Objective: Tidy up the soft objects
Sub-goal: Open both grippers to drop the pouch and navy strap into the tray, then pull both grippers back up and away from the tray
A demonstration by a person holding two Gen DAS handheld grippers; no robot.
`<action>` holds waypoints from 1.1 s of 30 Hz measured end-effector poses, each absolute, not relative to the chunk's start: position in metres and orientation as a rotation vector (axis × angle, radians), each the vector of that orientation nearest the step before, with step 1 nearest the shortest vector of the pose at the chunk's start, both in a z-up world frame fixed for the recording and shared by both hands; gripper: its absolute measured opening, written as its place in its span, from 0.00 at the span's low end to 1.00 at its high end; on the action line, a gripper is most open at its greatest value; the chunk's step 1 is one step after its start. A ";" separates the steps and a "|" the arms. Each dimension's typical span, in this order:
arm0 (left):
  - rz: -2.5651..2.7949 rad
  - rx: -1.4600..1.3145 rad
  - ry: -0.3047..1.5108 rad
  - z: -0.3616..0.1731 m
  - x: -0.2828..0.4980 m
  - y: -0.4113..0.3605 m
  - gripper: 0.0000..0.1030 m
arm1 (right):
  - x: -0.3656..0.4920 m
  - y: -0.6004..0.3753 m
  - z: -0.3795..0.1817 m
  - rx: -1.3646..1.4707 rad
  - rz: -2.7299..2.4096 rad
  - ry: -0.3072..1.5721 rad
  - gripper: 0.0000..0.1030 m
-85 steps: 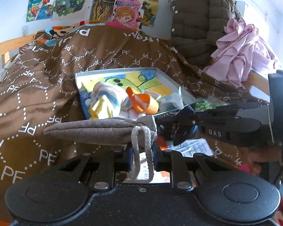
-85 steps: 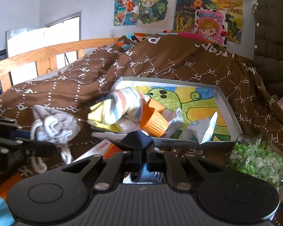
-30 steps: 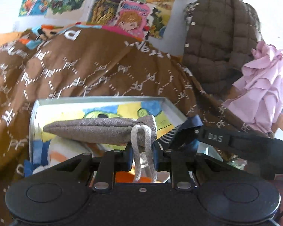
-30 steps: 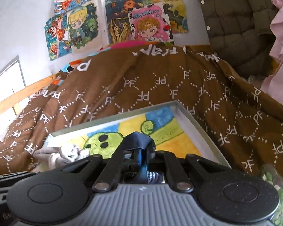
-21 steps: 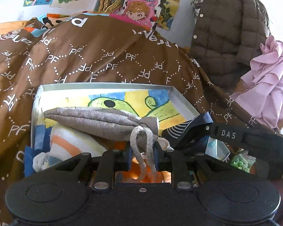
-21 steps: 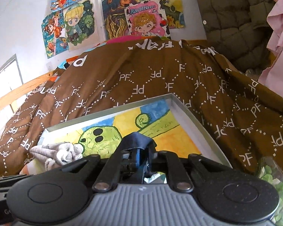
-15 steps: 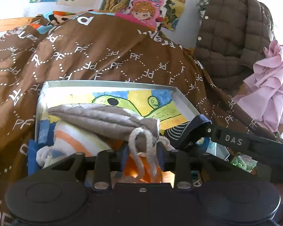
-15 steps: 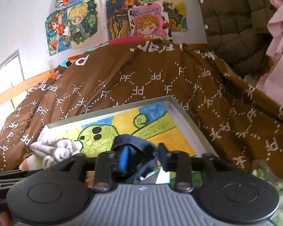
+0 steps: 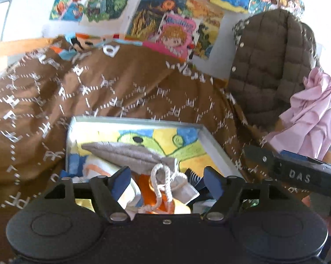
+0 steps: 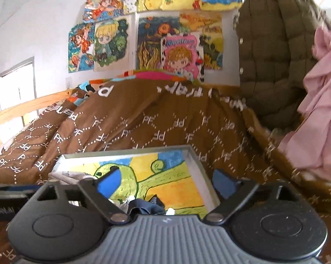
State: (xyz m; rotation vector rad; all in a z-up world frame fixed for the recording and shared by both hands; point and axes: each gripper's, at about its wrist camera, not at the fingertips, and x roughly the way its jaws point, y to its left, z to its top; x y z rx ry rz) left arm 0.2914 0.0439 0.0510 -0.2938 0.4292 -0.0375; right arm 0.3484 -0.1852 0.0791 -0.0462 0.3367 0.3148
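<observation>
Over the tray (image 9: 218,142) both your grippers were wide open, holding nothing: left gripper (image 9: 165,177) had the grey drawstring pouch (image 9: 130,154) lying inside, right gripper (image 10: 165,183) the navy sock (image 10: 146,205). Back out straight, no snagging the cord (image 9: 160,176).

We count one tray (image 9: 218,147) on one brown quilt (image 9: 125,92). In the tray: one grey pouch (image 9: 125,154) with one white cord (image 9: 163,182), one striped cloth (image 9: 95,167), one orange item (image 9: 147,189), one dark sock (image 10: 147,205). We count two claws, left (image 9: 167,179) and right (image 10: 165,182), each with two blue pads. Beyond the bed: one quilted jacket (image 9: 273,66) and one pink garment (image 9: 312,114). Posters (image 10: 108,44) overlap on the wall; at least seven, exact number uncertain.
</observation>
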 end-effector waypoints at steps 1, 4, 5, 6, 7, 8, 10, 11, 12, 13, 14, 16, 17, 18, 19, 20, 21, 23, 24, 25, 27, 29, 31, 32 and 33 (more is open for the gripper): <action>-0.036 -0.287 0.414 0.056 0.285 0.043 0.78 | 0.343 -0.186 0.082 -0.057 0.306 0.326 0.97; -0.024 -0.268 0.364 0.073 0.265 0.040 0.85 | 0.324 -0.191 0.093 -0.065 0.289 0.313 0.99; -0.021 -0.262 0.351 0.077 0.259 0.039 0.86 | 0.318 -0.193 0.096 -0.062 0.283 0.307 1.00; -0.017 -0.253 0.339 0.081 0.252 0.038 0.89 | 0.311 -0.195 0.099 -0.063 0.277 0.302 1.00; -0.008 -0.246 0.326 0.086 0.244 0.037 0.91 | 0.304 -0.196 0.103 -0.068 0.272 0.297 1.00; -0.001 -0.245 0.314 0.089 0.238 0.037 0.92 | 0.298 -0.198 0.105 -0.072 0.268 0.294 1.00; 0.009 -0.252 0.300 0.094 0.224 0.037 0.94 | 0.284 -0.202 0.111 -0.075 0.268 0.282 1.00; 0.012 -0.254 0.295 0.096 0.217 0.037 0.95 | 0.277 -0.204 0.112 -0.079 0.266 0.274 1.00; 0.014 -0.252 0.292 0.097 0.211 0.038 0.95 | 0.269 -0.206 0.113 -0.087 0.258 0.265 1.00; 0.018 -0.245 0.287 0.097 0.203 0.038 0.95 | 0.261 -0.207 0.113 -0.098 0.252 0.258 1.00; 0.020 -0.235 0.278 0.098 0.194 0.037 0.96 | 0.253 -0.208 0.113 -0.108 0.254 0.251 1.00; 0.022 -0.213 0.264 0.098 0.181 0.035 0.99 | 0.237 -0.210 0.112 -0.138 0.254 0.233 1.00; 0.022 -0.202 0.259 0.097 0.173 0.034 0.99 | 0.230 -0.210 0.112 -0.150 0.255 0.224 1.00; 0.017 -0.199 0.258 0.096 0.167 0.033 0.99 | 0.223 -0.212 0.113 -0.156 0.256 0.218 1.00; 0.007 -0.200 0.264 0.095 0.162 0.032 0.99 | 0.217 -0.213 0.113 -0.157 0.258 0.216 1.00; -0.004 -0.198 0.272 0.093 0.158 0.031 0.99 | 0.212 -0.214 0.113 -0.156 0.259 0.219 1.00; -0.011 -0.193 0.280 0.092 0.153 0.029 0.99 | 0.207 -0.216 0.113 -0.154 0.261 0.226 1.00; -0.022 -0.183 0.288 0.088 0.142 0.027 0.99 | 0.199 -0.219 0.111 -0.148 0.261 0.238 1.00; -0.028 -0.180 0.291 0.085 0.136 0.025 0.99 | 0.195 -0.219 0.110 -0.150 0.262 0.245 1.00; -0.033 -0.176 0.291 0.084 0.130 0.023 0.99 | 0.192 -0.222 0.109 -0.150 0.262 0.251 1.00; -0.030 -0.170 0.291 0.078 0.121 0.021 0.99 | 0.186 -0.224 0.105 -0.144 0.265 0.273 1.00; -0.021 -0.175 0.298 0.073 0.113 0.019 0.99 | 0.179 -0.229 0.100 -0.127 0.265 0.305 1.00; -0.006 -0.179 0.308 0.069 0.107 0.018 0.99 | 0.172 -0.231 0.094 -0.122 0.258 0.331 1.00; -0.004 -0.178 0.315 0.066 0.104 0.017 0.99 | 0.168 -0.233 0.090 -0.121 0.259 0.345 1.00; -0.006 -0.173 0.322 0.064 0.102 0.017 0.99 | 0.165 -0.234 0.086 -0.123 0.261 0.363 1.00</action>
